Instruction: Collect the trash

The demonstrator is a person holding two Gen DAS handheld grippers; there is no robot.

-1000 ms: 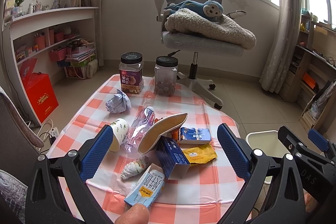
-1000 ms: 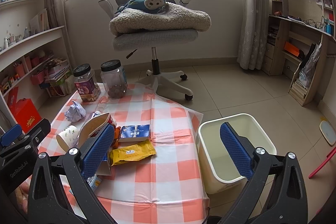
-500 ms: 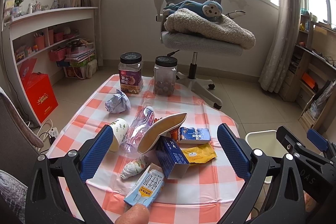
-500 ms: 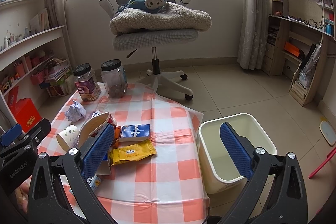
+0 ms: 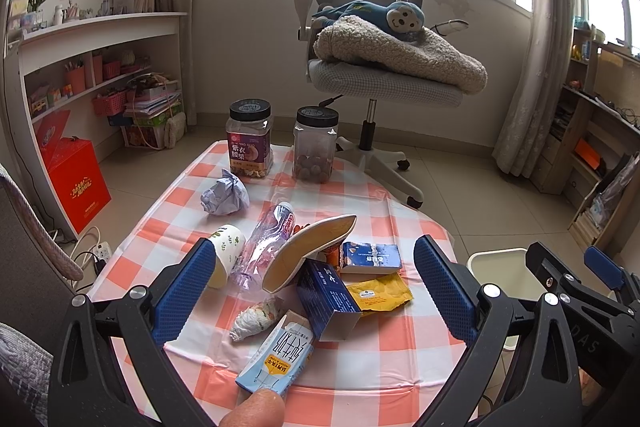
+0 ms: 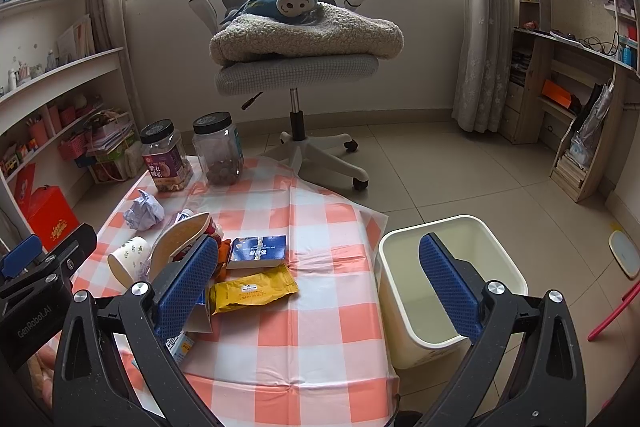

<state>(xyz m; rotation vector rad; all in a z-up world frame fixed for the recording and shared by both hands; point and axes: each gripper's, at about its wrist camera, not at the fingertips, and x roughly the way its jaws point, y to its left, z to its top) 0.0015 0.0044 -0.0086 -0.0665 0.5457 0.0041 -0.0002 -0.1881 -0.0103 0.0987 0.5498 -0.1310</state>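
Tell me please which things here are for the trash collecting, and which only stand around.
For the job:
- crumpled paper
- paper cup
- plastic bottle
- yellow wrapper
- milk carton
- cream bin

Just standing around:
- two snack jars
- office chair
- toy monkey

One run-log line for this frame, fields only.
phase: pre-grasp | left gripper: open, empty | right gripper: open, empty | trash on table: untouched | bin: empty, beside table

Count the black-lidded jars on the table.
2, both at the table's far edge, side by side: the labelled nut jar on the left, the unlabelled jar of dark round snacks on the right. No others show.
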